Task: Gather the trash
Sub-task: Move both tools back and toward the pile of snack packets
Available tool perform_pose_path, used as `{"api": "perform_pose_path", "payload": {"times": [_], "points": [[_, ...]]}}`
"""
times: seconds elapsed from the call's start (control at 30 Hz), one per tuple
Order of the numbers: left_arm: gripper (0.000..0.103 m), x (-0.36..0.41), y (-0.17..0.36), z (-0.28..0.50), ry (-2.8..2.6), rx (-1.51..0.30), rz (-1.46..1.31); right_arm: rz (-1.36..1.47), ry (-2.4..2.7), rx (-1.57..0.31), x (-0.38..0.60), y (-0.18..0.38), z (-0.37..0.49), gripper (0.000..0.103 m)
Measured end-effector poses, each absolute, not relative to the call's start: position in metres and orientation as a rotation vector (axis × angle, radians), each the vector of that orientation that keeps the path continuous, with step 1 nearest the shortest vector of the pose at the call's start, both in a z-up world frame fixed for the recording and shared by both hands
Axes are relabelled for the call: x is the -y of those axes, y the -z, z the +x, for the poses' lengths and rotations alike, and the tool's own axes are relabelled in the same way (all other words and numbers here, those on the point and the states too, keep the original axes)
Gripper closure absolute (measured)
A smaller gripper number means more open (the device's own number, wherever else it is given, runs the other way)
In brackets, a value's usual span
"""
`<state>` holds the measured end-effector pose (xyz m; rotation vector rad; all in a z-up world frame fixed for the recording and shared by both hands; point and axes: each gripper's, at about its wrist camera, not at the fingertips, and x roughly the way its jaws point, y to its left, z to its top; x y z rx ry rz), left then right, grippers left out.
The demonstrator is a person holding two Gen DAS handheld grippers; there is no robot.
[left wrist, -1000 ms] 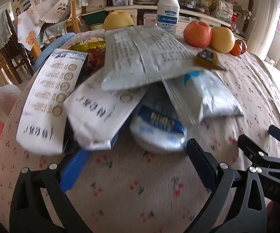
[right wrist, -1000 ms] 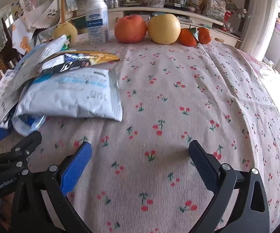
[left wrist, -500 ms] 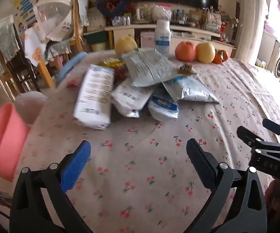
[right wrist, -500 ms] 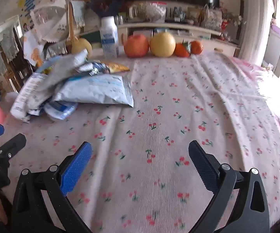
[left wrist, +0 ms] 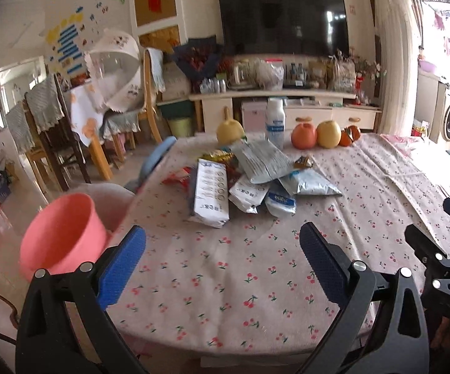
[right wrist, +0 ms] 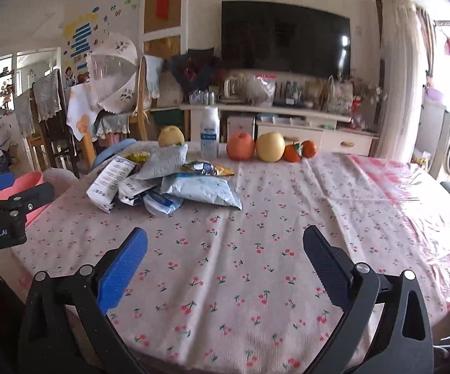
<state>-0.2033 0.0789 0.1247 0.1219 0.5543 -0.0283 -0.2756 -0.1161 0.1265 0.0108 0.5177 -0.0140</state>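
Observation:
A heap of empty snack and sachet wrappers [left wrist: 250,177] [right wrist: 165,184] lies on the cherry-print tablecloth, toward the table's far left. A pink bin [left wrist: 63,233] stands off the table's left edge; only its rim [right wrist: 31,180] shows in the right wrist view. My left gripper [left wrist: 222,258] hovers open near the table's front edge, well short of the heap, nothing between its fingers. My right gripper [right wrist: 225,261] is open too, empty, over bare cloth to the right of the heap.
Fruit [right wrist: 270,146] and a white bottle [right wrist: 209,134] stand along the table's far edge, with a pear [left wrist: 229,131] behind the heap. Chairs [left wrist: 47,131] and a blue stool [left wrist: 158,159] crowd the left side. A TV cabinet [left wrist: 287,103] fills the back wall.
Both grippers have pulled back and risen from close to the heap to the table's front edge. The wrappers now look small and far, and the pink bin has come into view.

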Motion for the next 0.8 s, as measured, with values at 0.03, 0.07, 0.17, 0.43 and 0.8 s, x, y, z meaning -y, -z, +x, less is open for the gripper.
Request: {"api": "perform_pose_path", "payload": {"times": [0.03, 0.07, 0.17, 0.43, 0.8], "points": [[0.004, -0.081, -0.127, -0.208, 0.025, -0.547, 0.121, 0.010, 0.018, -0.507, 0.114, -0.130, -0.282, 0.004], [0.004, -0.083, -0.129, -0.211, 0.025, -0.540, 0.120, 0.007, 0.025, -0.495, 0.112, -0.133, -0.289, 0.004], [0.004, -0.089, -0.136, -0.222, 0.022, -0.515, 0.114, -0.017, 0.046, -0.466, 0.107, -0.142, -0.305, 0.004], [0.004, -0.097, -0.153, -0.242, 0.012, -0.452, 0.096, -0.077, 0.050, -0.416, 0.096, -0.150, -0.334, 0.004], [0.004, -0.101, -0.163, -0.256, 0.011, -0.410, 0.095, -0.095, 0.064, -0.407, 0.094, -0.150, -0.341, 0.004]]}}
